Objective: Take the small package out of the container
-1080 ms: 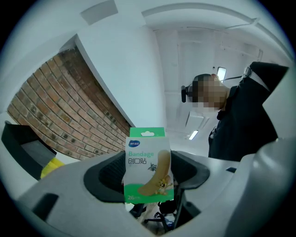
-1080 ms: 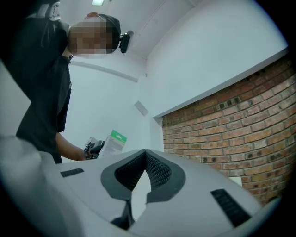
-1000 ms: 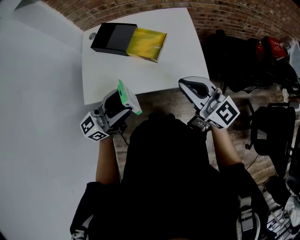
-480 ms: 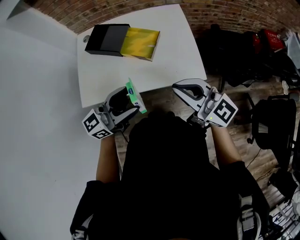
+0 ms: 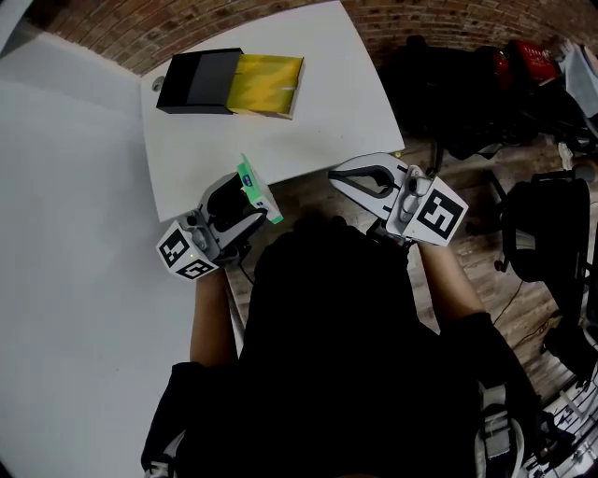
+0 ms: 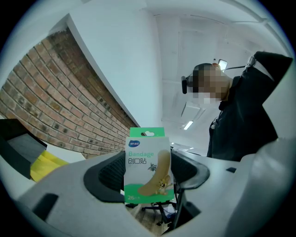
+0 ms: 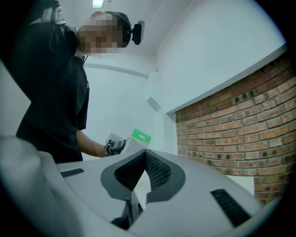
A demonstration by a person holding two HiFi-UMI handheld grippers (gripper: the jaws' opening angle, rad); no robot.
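Observation:
A small green-and-white bandage package (image 5: 254,187) stands upright between the jaws of my left gripper (image 5: 245,198), which is shut on it above the table's near edge. In the left gripper view the package (image 6: 148,164) fills the gap between the pads. The container (image 5: 198,81), a black box with a yellow tray (image 5: 266,84) slid out of it, lies at the table's far left corner, well away from both grippers. My right gripper (image 5: 338,175) hovers just off the near edge, shut with nothing in it; in its own view the right gripper (image 7: 144,152) has its pads meeting at the tips.
The white table (image 5: 327,103) ends at a brick wall (image 5: 420,23). Dark bags and a chair (image 5: 542,233) crowd the wooden floor to the right. A white wall panel (image 5: 75,280) runs along the left.
The left gripper keeps hold of the package near the table's front edge. The right gripper has drifted a little left. The container sits further left in the head view.

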